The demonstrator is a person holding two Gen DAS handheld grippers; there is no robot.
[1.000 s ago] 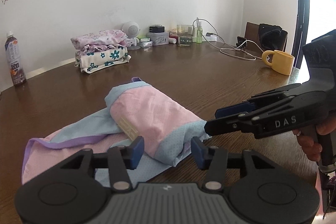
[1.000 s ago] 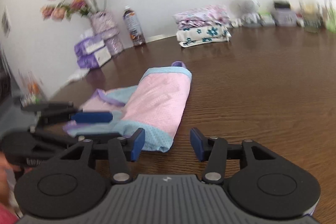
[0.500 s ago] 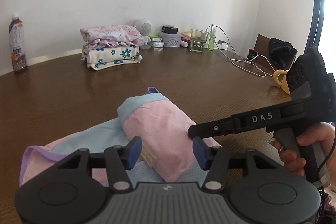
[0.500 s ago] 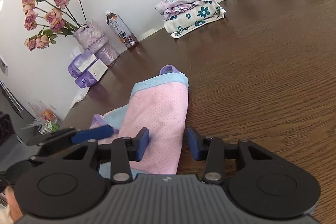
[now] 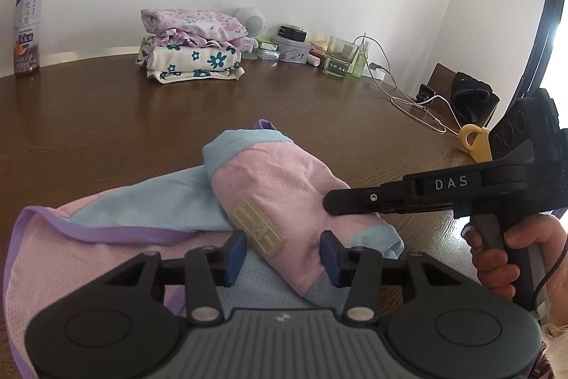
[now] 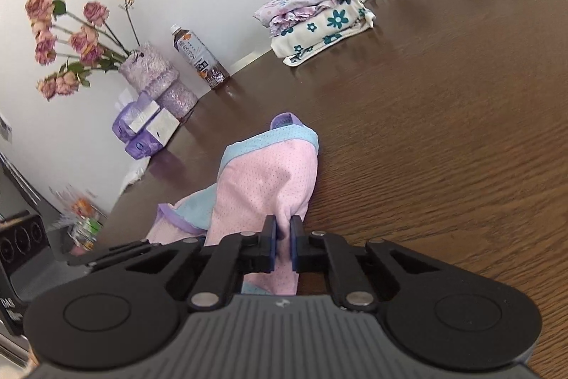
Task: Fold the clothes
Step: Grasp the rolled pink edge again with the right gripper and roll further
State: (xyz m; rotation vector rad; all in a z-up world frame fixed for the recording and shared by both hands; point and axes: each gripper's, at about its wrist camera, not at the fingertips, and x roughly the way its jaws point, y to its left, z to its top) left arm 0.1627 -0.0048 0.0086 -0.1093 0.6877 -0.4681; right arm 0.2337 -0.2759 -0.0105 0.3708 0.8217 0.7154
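A pink, light-blue and purple mesh garment [image 5: 277, 187] lies partly folded on the brown table [image 5: 106, 130], a tan label facing up. My left gripper [image 5: 282, 253] is open, its blue pads on either side of the garment's near folded end. In the right wrist view the same garment [image 6: 269, 187] bunches up between the blue pads of my right gripper [image 6: 283, 242], which is shut on its pink fold. From the left wrist view the right gripper [image 5: 330, 201] comes in from the right, held by a hand [image 5: 504, 258], its tip on the pink cloth.
A stack of folded floral clothes [image 5: 191, 48] sits at the back by the wall. A drink bottle [image 5: 26, 23], a glass [image 5: 339, 59], cables [image 5: 408, 95], a yellow mug [image 5: 474, 142], and a vase of flowers [image 6: 142, 70] with tissue packs [image 6: 145, 126] ring the table.
My right gripper has closed on the pink fold of the garment, which was between open pads half a second ago. The left gripper has moved in closer over the garment's near end.
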